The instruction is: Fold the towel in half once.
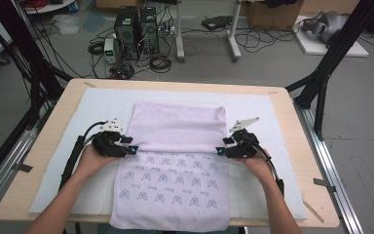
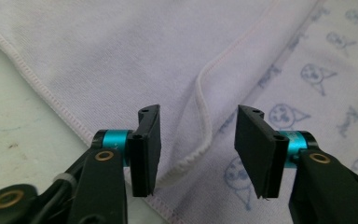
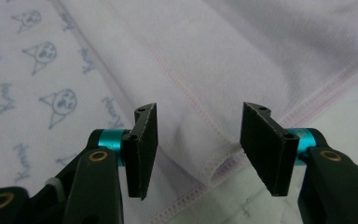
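A pale lilac towel (image 1: pixel 175 161) lies on the table, its far half folded back toward me so the plain underside (image 1: pixel 177 127) covers the printed side with blue cartoon faces (image 1: pixel 170 187). My left gripper (image 1: pixel 132 147) stands open at the fold's left corner; in the left gripper view (image 2: pixel 196 149) the stitched hem (image 2: pixel 204 116) lies between its jaws. My right gripper (image 1: pixel 219 151) is open at the fold's right corner; in the right gripper view (image 3: pixel 198 149) the folded corner (image 3: pixel 214 165) sits between the jaws, held by neither.
A white mat (image 1: pixel 263 117) covers the wooden table (image 1: pixel 297 161). The towel's near edge hangs over the table's front. Computer towers (image 1: pixel 136 31), cables and black frame legs (image 1: pixel 321 83) stand on the floor beyond the table.
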`<state>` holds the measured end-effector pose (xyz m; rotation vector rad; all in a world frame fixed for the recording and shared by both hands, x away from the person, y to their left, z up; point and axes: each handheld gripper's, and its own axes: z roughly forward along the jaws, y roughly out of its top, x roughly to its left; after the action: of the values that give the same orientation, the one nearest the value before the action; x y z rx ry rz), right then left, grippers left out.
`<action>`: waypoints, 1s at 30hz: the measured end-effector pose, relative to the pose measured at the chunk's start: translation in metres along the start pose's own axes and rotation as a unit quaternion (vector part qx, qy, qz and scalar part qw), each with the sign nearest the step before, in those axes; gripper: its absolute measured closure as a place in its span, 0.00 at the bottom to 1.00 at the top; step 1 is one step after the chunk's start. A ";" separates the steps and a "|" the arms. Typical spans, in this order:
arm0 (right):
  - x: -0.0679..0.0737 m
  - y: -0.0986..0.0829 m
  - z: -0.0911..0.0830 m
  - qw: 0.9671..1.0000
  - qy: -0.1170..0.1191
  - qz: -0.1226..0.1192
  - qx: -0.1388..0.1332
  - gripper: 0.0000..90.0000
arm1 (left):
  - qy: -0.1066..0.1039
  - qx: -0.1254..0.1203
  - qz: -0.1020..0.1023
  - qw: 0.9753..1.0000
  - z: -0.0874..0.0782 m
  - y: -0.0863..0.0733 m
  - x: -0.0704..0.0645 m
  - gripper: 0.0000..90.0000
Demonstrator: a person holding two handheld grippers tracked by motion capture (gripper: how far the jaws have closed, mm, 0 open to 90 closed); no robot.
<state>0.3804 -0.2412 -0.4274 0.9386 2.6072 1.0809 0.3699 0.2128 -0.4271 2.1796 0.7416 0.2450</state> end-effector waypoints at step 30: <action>0.070 -0.034 -0.050 0.992 0.080 -0.073 -0.067 0.66 | -0.009 -0.035 0.018 0.999 -0.060 -0.036 -0.053 0.75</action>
<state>0.2897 -0.2454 -0.4083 0.6454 2.6380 1.3224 0.2871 0.2378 -0.4114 2.1281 0.6749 0.2657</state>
